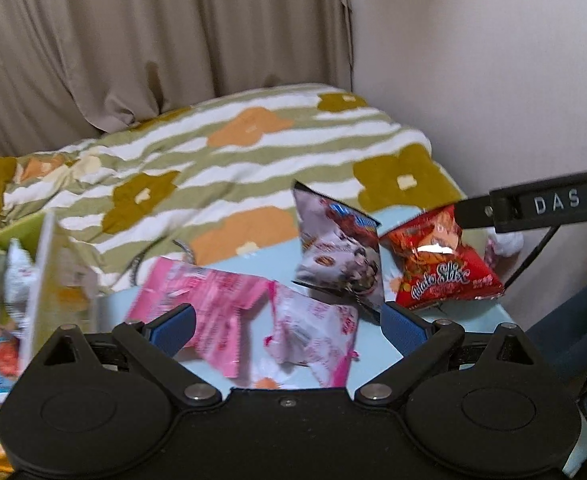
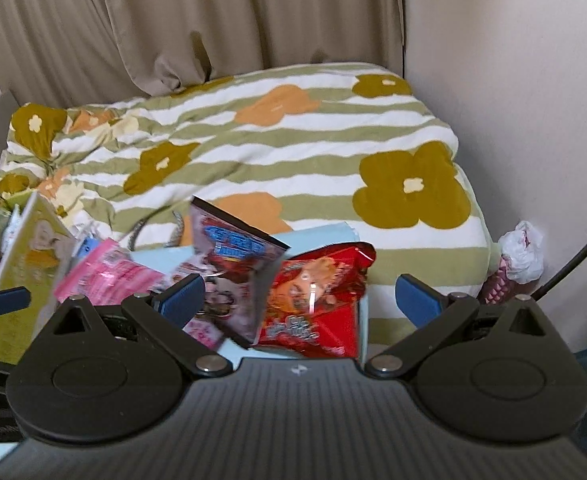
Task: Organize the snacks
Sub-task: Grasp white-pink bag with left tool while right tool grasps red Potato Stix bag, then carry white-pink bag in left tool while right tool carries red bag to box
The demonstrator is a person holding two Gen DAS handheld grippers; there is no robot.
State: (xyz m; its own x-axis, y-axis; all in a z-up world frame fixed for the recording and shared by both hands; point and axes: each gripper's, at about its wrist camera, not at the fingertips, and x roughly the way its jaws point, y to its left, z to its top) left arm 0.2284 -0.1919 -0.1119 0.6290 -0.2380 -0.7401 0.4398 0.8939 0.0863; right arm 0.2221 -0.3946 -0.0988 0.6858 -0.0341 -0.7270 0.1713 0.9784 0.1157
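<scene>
Both views motion-blurred; print on most packets unreadable. Left edge of both views is a cluttered stack: a tall pale yellow-green carton (image 2: 25,264) with more wrappers behind it, cut off by the frame, contents not discernible.

Snacks lie on a light blue tabletop (image 1: 261,256) against a bed with a green-and-white striped floral duvet (image 2: 253,136). Pink-and-white foil packet (image 1: 213,300) lies flat, nearest the left gripper (image 1: 289,320), whose blue-padded fingers are spread wide around nothing. Grey-purple glossy packet (image 1: 333,248) stands tilted, touching a red foil "Potato Stix" bag (image 1: 441,268). Right gripper (image 2: 299,300) fingers are also wide apart, empty, the red bag between them but not touched. A crumpled white plastic bag (image 2: 523,256) sits by the wall, contents unclear.
</scene>
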